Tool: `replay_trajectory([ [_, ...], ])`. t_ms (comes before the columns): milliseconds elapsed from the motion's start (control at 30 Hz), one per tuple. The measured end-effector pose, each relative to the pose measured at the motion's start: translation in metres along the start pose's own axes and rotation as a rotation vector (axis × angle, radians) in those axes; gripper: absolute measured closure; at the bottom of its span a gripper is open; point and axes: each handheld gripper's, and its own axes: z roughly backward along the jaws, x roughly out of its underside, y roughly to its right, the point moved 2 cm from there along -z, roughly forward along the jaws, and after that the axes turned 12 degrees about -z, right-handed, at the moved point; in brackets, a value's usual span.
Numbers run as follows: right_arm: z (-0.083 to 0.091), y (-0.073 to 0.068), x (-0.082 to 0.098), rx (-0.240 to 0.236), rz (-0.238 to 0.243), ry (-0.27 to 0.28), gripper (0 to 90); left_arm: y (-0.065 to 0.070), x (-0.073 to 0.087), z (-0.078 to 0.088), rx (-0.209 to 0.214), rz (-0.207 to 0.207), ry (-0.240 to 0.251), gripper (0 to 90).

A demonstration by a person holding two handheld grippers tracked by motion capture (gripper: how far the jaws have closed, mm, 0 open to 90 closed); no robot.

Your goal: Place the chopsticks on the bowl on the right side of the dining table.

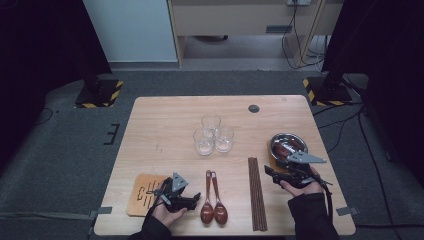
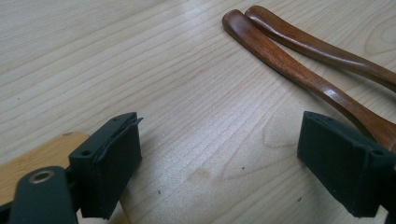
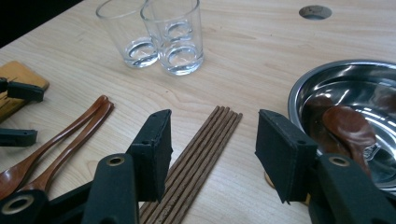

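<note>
Wooden spoons (image 1: 213, 199) lie at three o'clock of the left gripper (image 1: 194, 198) — its jaws wide, empty, aimed to take one. Right gripper (image 1: 272, 173) — open, empty — hovers over the chopsticks (image 1: 257, 192), bowl (image 1: 289, 145) at one o'clock.

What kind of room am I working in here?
Probably a lab or recording workspace, not a kitchen: a wooden table on grey carpet, hazard-striped stand bases beside it, and loose cables under a desk behind.

Pale matt wood grain on table (image 1: 165, 125); glossy dark-brown wood spoons (image 1: 214, 200); ridged brown wooden chopsticks (image 3: 196, 158); clear glass tumblers (image 3: 173, 35); mirror-bright metal bowl (image 3: 322, 77); matt black jaw pads.
</note>
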Motion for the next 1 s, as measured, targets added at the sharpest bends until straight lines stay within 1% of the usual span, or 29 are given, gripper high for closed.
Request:
replay_trajectory([
  [100, -0.003, -0.001, 0.002, 0.002, 0.005, -0.013, 46.6, 0.000, 0.000, 0.000, 0.000, 0.000, 0.000, 12.4],
  [133, -0.006, -0.002, 0.005, 0.008, 0.008, -0.022, 47.5, 0.000, 0.000, 0.000, 0.000, 0.000, 0.000, 12.4],
  [233, -0.008, -0.003, 0.007, 0.012, 0.003, -0.027, 48.5, 0.000, 0.000, 0.000, 0.000, 0.000, 0.000, 12.4],
  [300, -0.011, -0.003, 0.012, 0.019, 0.000, -0.048, 49.6, 0.000, 0.000, 0.000, 0.000, 0.000, 0.000, 12.4],
  [367, -0.012, -0.003, 0.013, 0.021, 0.001, -0.051, 49.9, 0.000, 0.000, 0.000, 0.000, 0.000, 0.000, 12.4],
  [433, -0.014, -0.005, 0.016, 0.027, 0.013, -0.062, 51.5, 0.000, 0.000, 0.000, 0.000, 0.000, 0.000, 12.4],
  [500, -0.015, -0.006, 0.017, 0.027, 0.015, -0.065, 52.0, 0.000, 0.000, 0.000, 0.000, 0.000, 0.000, 12.4],
  [567, -0.018, -0.007, 0.022, 0.031, 0.019, -0.083, 53.1, 0.000, 0.000, 0.000, 0.000, 0.000, 0.000, 12.4],
  [733, -0.022, -0.007, 0.030, 0.040, 0.022, -0.104, 55.0, 0.000, 0.000, 0.000, 0.000, 0.000, 0.000, 12.4],
  [800, -0.024, -0.006, 0.033, 0.041, 0.031, -0.117, 55.3, 0.000, 0.000, 0.000, 0.000, 0.000, 0.000, 12.4],
  [833, -0.025, -0.007, 0.034, 0.043, 0.025, -0.124, 55.8, 0.000, 0.000, 0.000, 0.000, 0.000, 0.000, 12.4],
  [1000, -0.027, -0.007, 0.039, 0.052, 0.032, -0.140, 57.9, 0.000, 0.000, 0.000, 0.000, 0.001, 0.000, 12.4],
])
